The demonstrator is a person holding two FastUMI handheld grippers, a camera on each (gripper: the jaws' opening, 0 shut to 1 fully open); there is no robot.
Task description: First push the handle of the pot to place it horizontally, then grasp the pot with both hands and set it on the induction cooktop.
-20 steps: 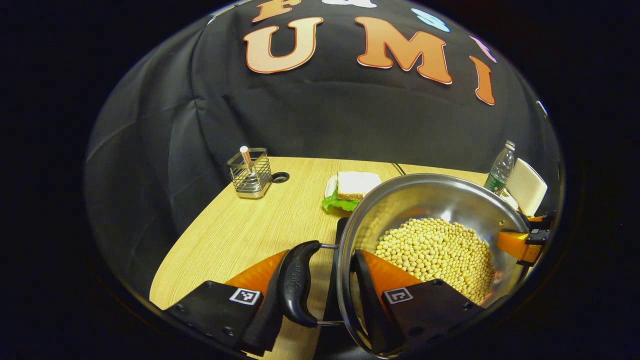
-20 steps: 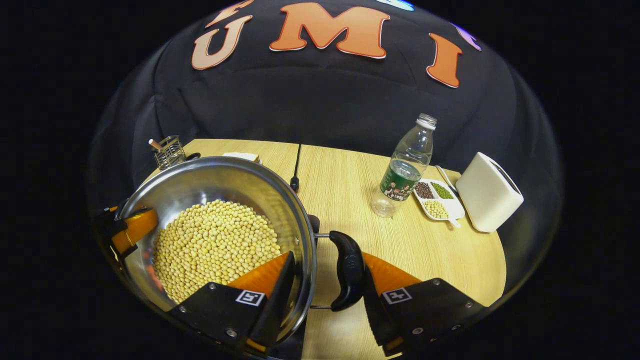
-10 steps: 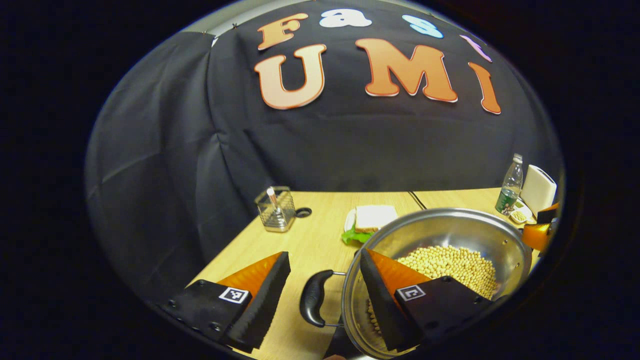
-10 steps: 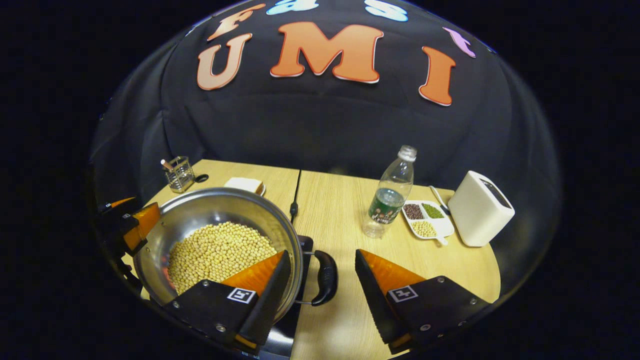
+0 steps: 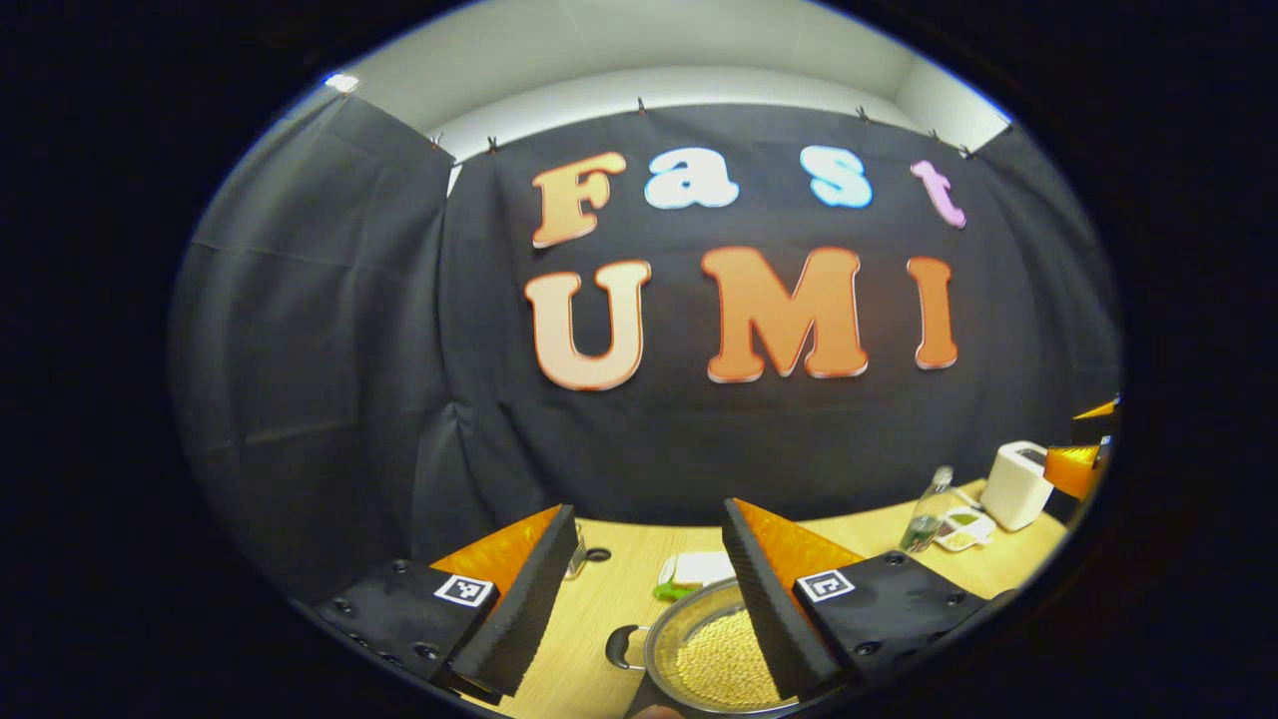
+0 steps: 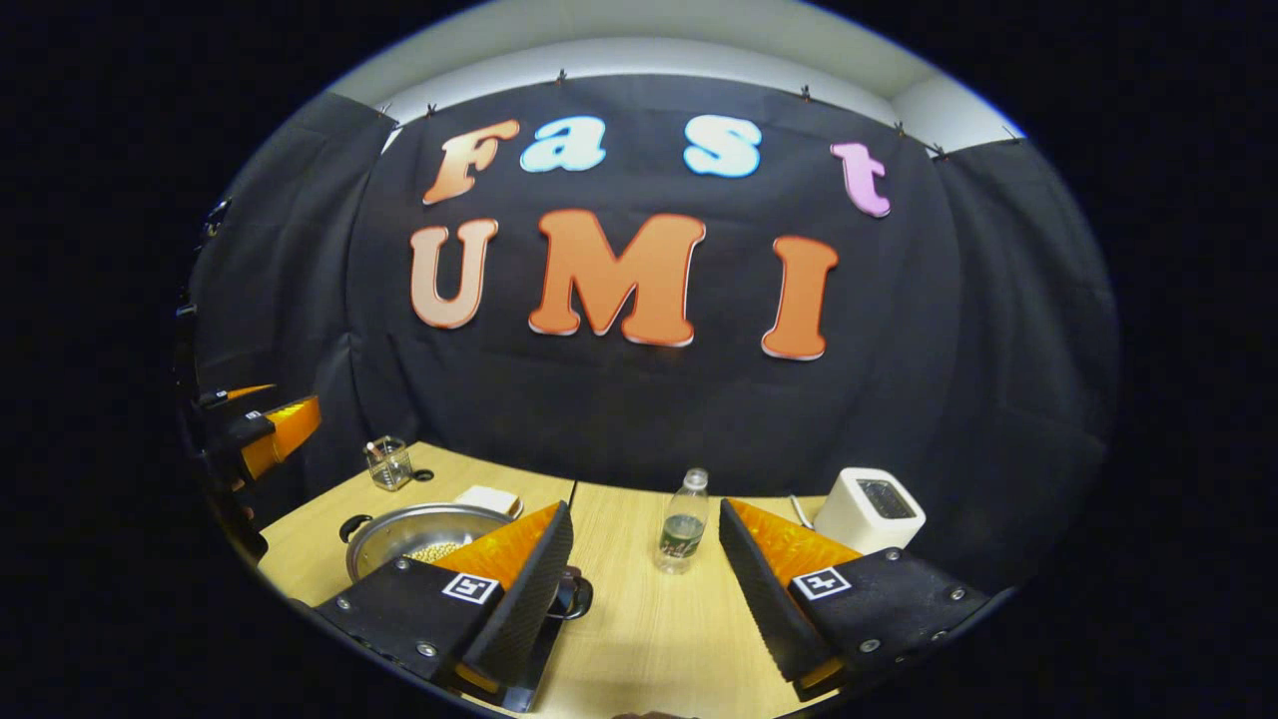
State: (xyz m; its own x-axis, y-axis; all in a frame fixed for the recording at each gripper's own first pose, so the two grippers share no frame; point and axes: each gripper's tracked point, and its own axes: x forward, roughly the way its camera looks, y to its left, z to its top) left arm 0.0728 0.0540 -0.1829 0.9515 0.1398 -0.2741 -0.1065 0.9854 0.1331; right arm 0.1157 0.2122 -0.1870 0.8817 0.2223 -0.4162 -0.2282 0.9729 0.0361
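A steel pot (image 5: 663,647) full of yellow soybeans (image 5: 724,664) stands far below my open left gripper (image 5: 647,509), with its black left handle (image 5: 620,647) free. In the right gripper view the same pot (image 6: 399,533) rests on a black induction cooktop (image 6: 539,654), part hidden behind one of my fingers. Its right handle (image 6: 576,594) pokes out beside that finger. My right gripper (image 6: 645,506) is open and holds nothing, well above the table. The other hand's gripper shows at the left edge (image 6: 265,437) and, in the left gripper view, at the right edge (image 5: 1083,457).
On the wooden table (image 6: 639,619) stand a plastic bottle (image 6: 681,524), a white toaster (image 6: 869,509), a wire holder (image 6: 387,464) and a sandwich on a plate (image 6: 489,497). A small sectioned dish (image 5: 960,529) lies by the toaster (image 5: 1013,484).
Both grippers have opened, let go of the pot's handles, and risen up and back from the pot. The pot stays on the cooktop.
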